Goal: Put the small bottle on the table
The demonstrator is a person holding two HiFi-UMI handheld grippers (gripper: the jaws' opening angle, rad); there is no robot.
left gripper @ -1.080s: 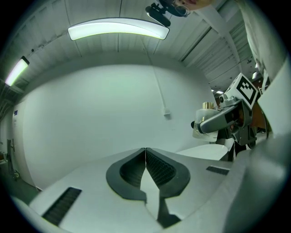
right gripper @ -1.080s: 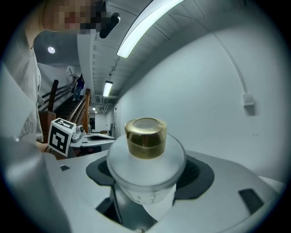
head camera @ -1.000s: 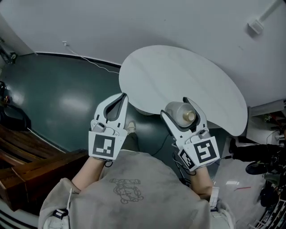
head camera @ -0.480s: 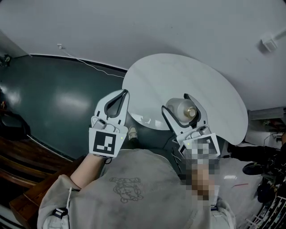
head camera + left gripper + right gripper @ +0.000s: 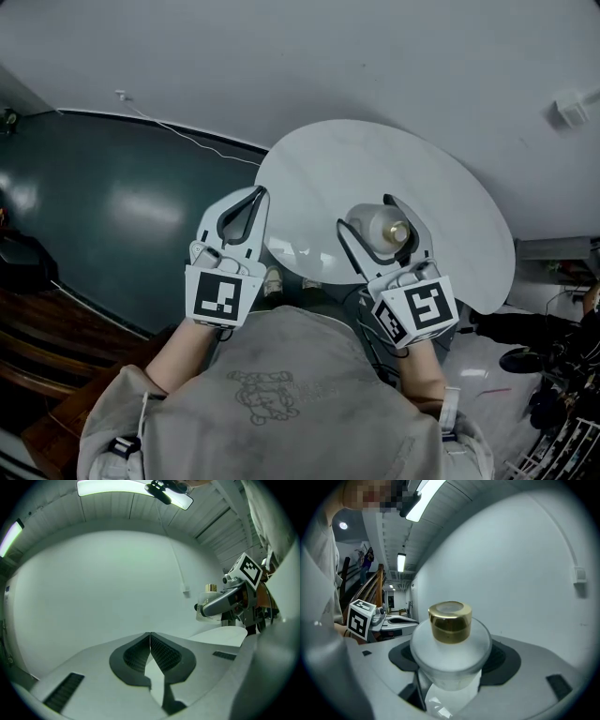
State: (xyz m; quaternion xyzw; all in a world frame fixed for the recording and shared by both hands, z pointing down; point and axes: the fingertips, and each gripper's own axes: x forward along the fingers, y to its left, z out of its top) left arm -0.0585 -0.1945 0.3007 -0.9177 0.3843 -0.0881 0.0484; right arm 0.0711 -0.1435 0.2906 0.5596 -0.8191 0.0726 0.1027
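The right gripper (image 5: 367, 215) is clamped on the small bottle (image 5: 374, 231), gold cap (image 5: 450, 620) showing, just right of the frame's centre. Over the last second it has slid in from the near rim and now hangs over the white table (image 5: 422, 173). Only the lowering looks left. The left gripper (image 5: 255, 193), centre-left, is pinched together with nothing in it.
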